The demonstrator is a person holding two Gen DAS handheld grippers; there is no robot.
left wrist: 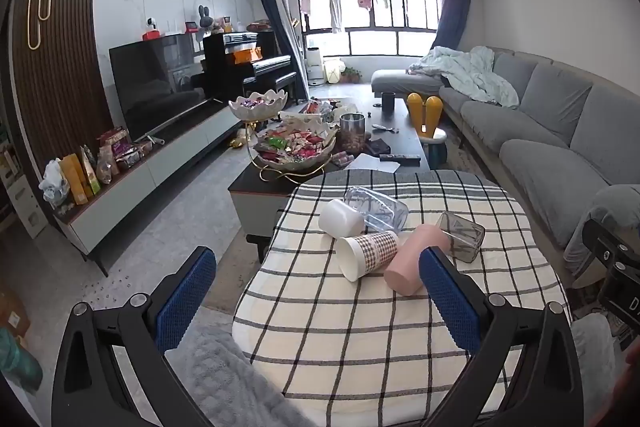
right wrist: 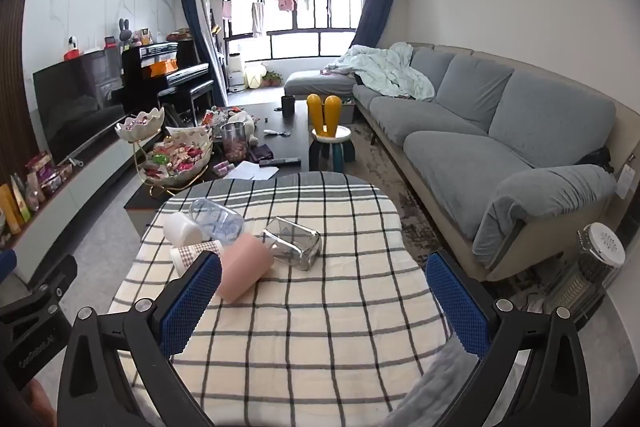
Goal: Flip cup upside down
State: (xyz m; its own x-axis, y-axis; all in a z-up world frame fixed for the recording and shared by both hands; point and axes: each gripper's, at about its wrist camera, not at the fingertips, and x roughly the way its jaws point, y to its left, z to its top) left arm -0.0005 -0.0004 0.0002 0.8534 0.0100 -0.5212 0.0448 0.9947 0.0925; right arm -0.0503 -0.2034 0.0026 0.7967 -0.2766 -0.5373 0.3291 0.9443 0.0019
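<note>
Several cups lie on their sides in a cluster on a checked cloth over a table: a white cup, a clear blue-tinted cup, a plaid paper cup, a pink cup and a smoky square glass. In the right wrist view I see the white cup, clear cup, plaid cup, pink cup and glass. My left gripper is open and empty, short of the cups. My right gripper is open and empty, also short of them.
Beyond the table stands a dark coffee table with tiered candy bowls and a jar. A grey sofa runs along the right. A TV on a low cabinet is at the left. A heater stands at the right.
</note>
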